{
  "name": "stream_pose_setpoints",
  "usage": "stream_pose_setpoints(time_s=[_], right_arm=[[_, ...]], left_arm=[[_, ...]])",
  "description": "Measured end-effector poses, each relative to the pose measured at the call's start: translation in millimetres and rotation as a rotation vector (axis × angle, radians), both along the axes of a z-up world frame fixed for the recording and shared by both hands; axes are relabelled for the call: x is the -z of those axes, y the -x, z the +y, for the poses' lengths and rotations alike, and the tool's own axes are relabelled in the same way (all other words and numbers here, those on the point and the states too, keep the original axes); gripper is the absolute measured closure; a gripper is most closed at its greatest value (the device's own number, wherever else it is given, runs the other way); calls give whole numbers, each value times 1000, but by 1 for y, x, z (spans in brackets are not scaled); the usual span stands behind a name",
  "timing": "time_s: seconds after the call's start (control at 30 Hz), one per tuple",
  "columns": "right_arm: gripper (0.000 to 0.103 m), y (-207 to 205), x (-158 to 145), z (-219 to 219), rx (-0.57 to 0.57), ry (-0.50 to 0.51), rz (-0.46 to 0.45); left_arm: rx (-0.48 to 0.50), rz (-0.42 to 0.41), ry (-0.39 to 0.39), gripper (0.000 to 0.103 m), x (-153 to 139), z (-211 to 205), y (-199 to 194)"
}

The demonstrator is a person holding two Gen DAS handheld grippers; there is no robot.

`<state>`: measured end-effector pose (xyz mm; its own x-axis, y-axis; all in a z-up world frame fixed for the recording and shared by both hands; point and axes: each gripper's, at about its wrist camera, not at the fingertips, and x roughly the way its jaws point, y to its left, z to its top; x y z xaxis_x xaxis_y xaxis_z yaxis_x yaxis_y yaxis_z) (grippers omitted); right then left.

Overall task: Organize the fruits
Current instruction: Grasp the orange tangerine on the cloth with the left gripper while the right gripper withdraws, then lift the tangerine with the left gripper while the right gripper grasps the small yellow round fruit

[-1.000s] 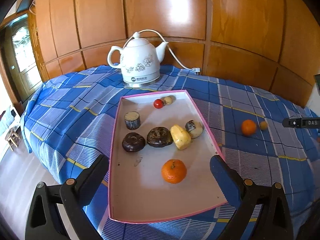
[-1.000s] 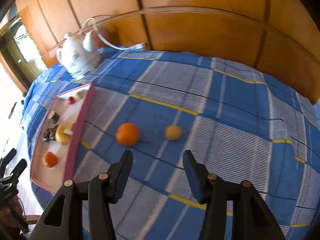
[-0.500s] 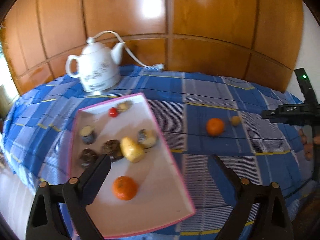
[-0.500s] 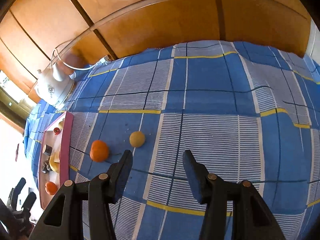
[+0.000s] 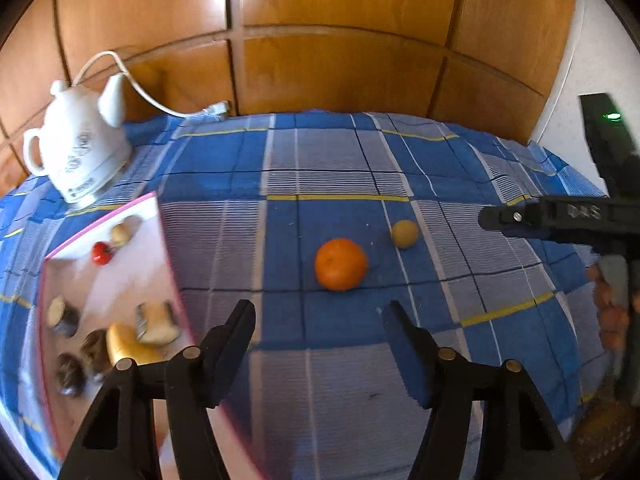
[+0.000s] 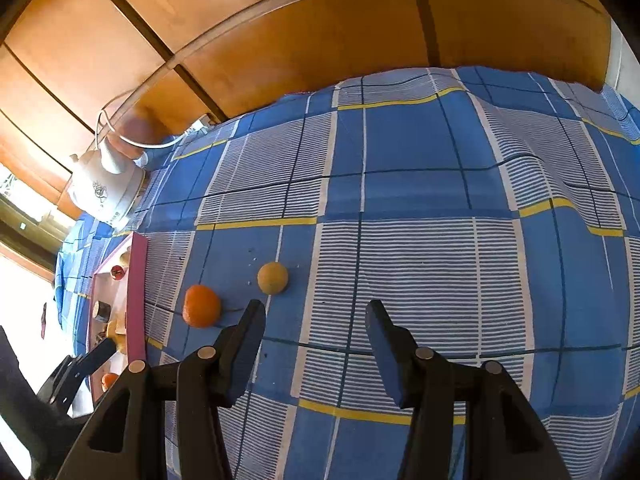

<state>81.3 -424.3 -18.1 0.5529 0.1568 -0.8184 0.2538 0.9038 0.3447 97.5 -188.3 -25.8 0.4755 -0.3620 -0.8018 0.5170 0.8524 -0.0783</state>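
While both hand-held grippers gape, orange [image 5: 340, 264] sits untouched.

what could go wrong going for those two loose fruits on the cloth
1. The round orange tangerine and small yellow-brown round fruit lie bare on the blue checked tablecloth, so a nudge from an open finger may roll either away.
2. The left gripper and right gripper both point toward that spot and might collide.
3. The pink-rimmed white tray already looks crowded near its right rim.
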Motion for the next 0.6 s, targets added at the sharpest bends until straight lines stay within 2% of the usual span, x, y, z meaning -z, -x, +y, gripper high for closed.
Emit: stream_pose_setpoints(time_s=[0.1, 0.37, 0.4, 0.43, 0.47, 0.6], right_arm=[[50, 0, -1, 2, -4, 4, -2], [50, -3, -2, 5, -20, 2, -8], [50, -3, -2, 6, -21, 6, -8], [50, -4, -2, 6, -22, 10, -7], [50, -4, -2, 7, -24, 13, -7], [50, -3, -3, 7, -23, 23, -11]], left_arm=[[-2, 42, 5, 36, 10, -17, -15], [0, 80, -21, 37, 36, -48, -45], [3, 87, -21, 39, 39, -50, -47], [5, 97, -21, 55, 44, -52, -50], [10, 125, -18, 62, 49, -54, -54], [15, 168, 59, 63, 49, -44, -45]])
